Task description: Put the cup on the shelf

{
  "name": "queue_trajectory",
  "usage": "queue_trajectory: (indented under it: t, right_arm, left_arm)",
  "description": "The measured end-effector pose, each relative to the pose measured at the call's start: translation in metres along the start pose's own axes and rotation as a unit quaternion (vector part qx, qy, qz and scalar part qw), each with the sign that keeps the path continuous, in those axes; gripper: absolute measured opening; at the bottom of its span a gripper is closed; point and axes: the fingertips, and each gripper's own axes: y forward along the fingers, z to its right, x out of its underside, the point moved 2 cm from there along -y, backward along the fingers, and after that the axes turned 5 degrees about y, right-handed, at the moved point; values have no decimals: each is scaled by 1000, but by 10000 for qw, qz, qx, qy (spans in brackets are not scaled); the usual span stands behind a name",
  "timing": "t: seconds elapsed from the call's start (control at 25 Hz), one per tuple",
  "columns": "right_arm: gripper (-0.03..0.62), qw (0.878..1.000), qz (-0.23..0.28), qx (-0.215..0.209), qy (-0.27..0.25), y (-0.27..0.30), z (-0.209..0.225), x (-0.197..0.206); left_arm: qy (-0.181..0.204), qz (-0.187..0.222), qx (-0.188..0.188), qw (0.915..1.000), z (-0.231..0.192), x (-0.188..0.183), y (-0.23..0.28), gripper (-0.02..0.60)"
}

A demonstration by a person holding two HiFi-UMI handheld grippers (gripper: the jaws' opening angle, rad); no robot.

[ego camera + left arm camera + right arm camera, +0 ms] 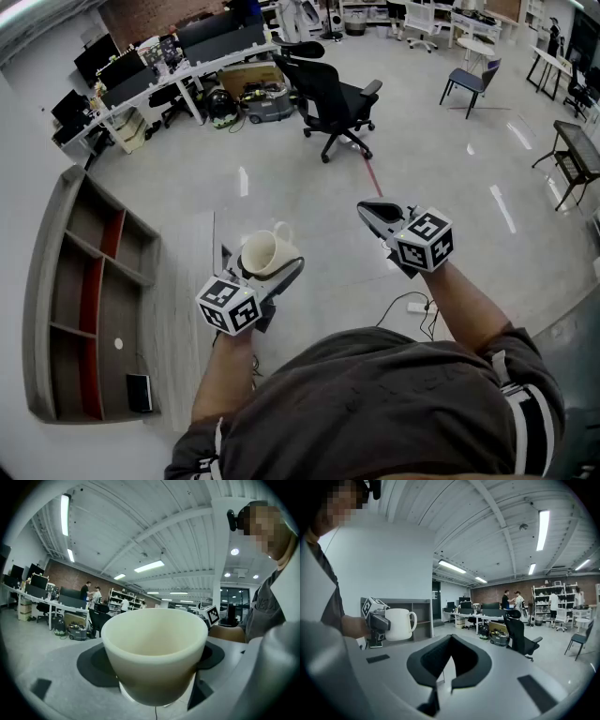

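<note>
Cream cup (pixel 265 251) sits upright between the fingers (pixel 287 275) of the left gripper (pixel 269 260), apart from the grey shelf (pixel 122 319).

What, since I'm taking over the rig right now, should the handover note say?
Left gripper: jaws shut on the cup, which is held in the air.
Right gripper: jaws shut, empty.
Shelf: off to the left, apart from the cup.
Done: cup gripped.
Left: carry it to the shelf, set it down, let go.
</note>
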Motion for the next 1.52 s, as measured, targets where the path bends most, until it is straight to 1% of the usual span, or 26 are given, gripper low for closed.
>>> queue_trajectory:
  t: [0.4,0.56,0.68,0.88,1.12,1.24,1.32,1.52]
  right_arm:
    - [-11,10000,11,-77,-11,2,12,-1]
    - [-11,9996,-71,-241,137,0,17,-1]
    - [-9,9994,-53,-264,209,-7,28,-3]
    - [-9,9994,8,-309,181,-25,50,-4]
    - [-9,9987,-8,-479,146,-36,77,0]
    - [-9,9983,-19,-522,250,-25,89,3]
    - [-9,9982,-28,-535,268,-12,97,1]
    - [-9,9987,-50,-457,229,46,110,-4]
  left_arm:
    - [0,-9,-35,10000,-2,1,14,443]
    - [5,-15,-77,10000,1,-2,22,443]
    - [13,-15,-130,9999,8,-7,32,443]
    - [23,-23,-263,9996,23,-9,52,443]
    - [-29,13,-392,9992,33,-9,79,443]
    - [-109,-50,-402,9991,24,-8,87,443]
    - [-100,-92,-407,9991,10,-8,92,443]
    - [-71,-84,-326,9994,-51,-6,100,443]
